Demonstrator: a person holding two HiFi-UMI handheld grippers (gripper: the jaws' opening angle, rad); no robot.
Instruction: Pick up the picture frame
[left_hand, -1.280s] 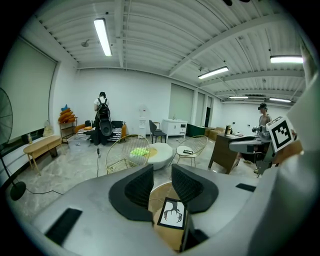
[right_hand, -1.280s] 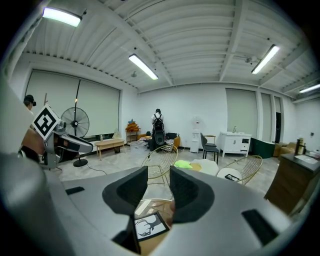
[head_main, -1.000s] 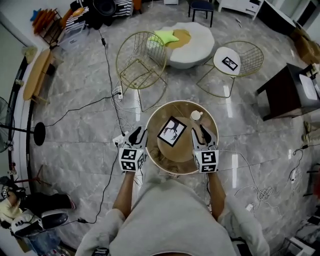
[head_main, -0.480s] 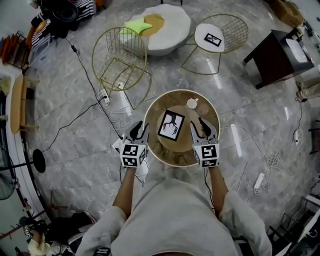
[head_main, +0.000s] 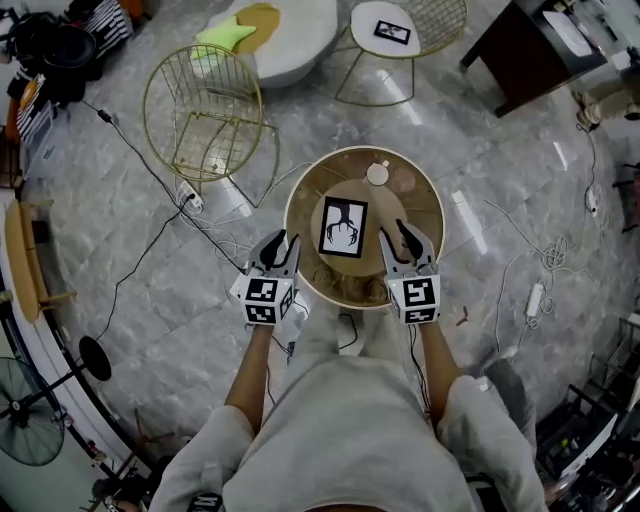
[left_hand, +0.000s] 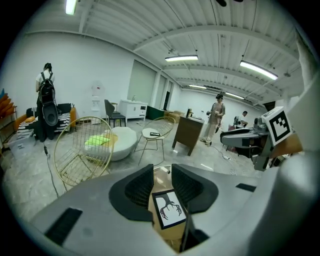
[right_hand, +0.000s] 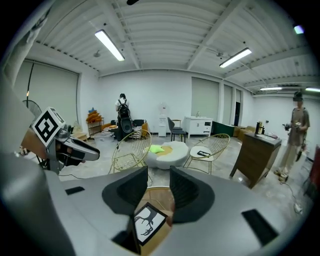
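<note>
Approach step: picture frame flat on round table, flanked by left tongs and right tongs, both parted and empty; next move likely needs an edge grip.

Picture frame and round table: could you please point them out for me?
picture frame (head_main: 343, 227), head view, middle of the print
round table (head_main: 417, 203), head view, bare top at the right

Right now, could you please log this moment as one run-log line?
picture frame: flat on round wooden table, untouched | left tongs: open, empty | right tongs: open, empty
</note>
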